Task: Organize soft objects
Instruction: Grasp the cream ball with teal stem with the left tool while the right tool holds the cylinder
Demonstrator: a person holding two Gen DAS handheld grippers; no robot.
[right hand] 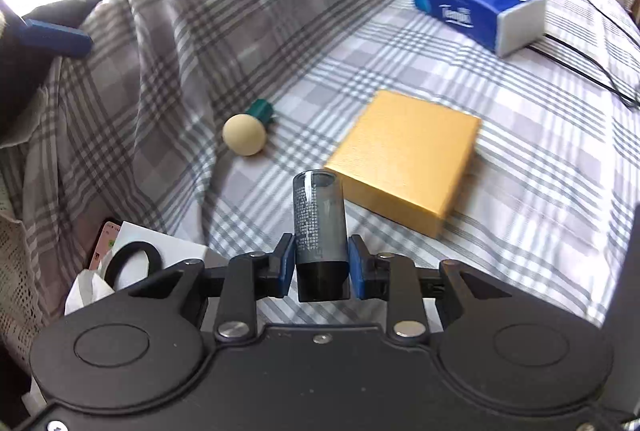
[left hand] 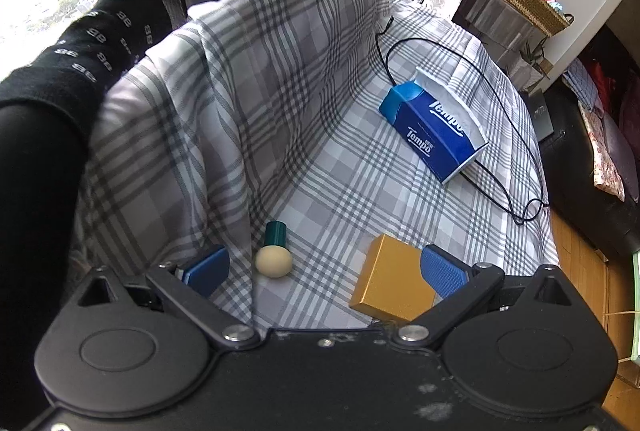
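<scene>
My left gripper (left hand: 324, 267) is open and empty, low over the plaid sheet (left hand: 320, 135). A beige ball on a green stem (left hand: 274, 251) lies between its fingers, nearer the left one. A gold box (left hand: 390, 281) lies by the right finger. My right gripper (right hand: 322, 267) is shut on a dark grey tube (right hand: 319, 227) that points forward above the sheet (right hand: 520, 159). The gold box (right hand: 408, 155) lies just ahead to the right, the ball (right hand: 245, 133) ahead to the left. A blue Tempo tissue box (left hand: 434, 129) sits farther back; it also shows in the right wrist view (right hand: 476, 9).
A black cable (left hand: 516, 135) loops around the tissue box. The sheet rises over a backrest (left hand: 280, 31). Black clothing (left hand: 60, 79) hangs at the left. Scissors and papers (right hand: 132, 263) lie at the lower left of the right wrist view. A wicker basket (left hand: 536, 1) stands on a shelf at the right.
</scene>
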